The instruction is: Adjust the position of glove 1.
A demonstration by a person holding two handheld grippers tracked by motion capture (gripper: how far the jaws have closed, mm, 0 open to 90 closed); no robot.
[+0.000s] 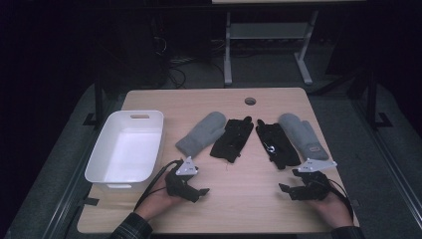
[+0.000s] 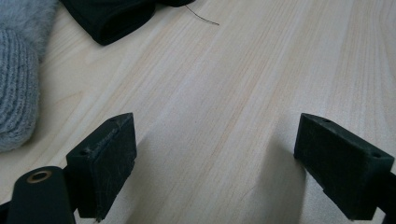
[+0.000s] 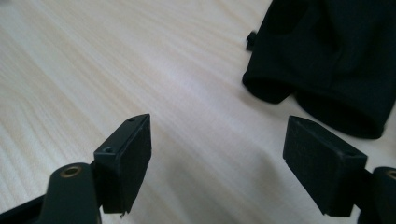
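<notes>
Left claw (image 1: 199,191) low over the surface (image 1: 239,199) at near left, jaws spread wide, nothing between them. In the left gripper view bare wood sits between the two black pads (image 2: 109,163). Right claw (image 1: 288,191) at near right, same state: jaws apart, empty, bare wood between them in the right gripper view. Each is held by a hand coming in from the near edge, left hand (image 1: 157,201), right hand (image 1: 333,206).

Surface: light wood, round cable hole (image 1: 250,101) near the far edge.

White bin (image 1: 127,149) on the left side, overhanging the left edge, empty inside, slot handle at its far end.

Four gloves in a row mid-surface, cuffs toward the person:
- left grey mitten (image 1: 201,133), just right of the bin
- left black glove (image 1: 232,138), touching or just beside that mitten
- right black glove (image 1: 276,142), small gap from the other black one, small metal clip on it
- right grey mitten (image 1: 303,135), overlapped at its edge by the right black glove, small label near the cuff

Left gripper view: grey knit cuff (image 2: 16,84) at left, black cuff (image 2: 109,18) up top, with a loose thread (image 2: 203,17). Right gripper view: black glove cuff (image 3: 327,60) ahead on the right.
</notes>
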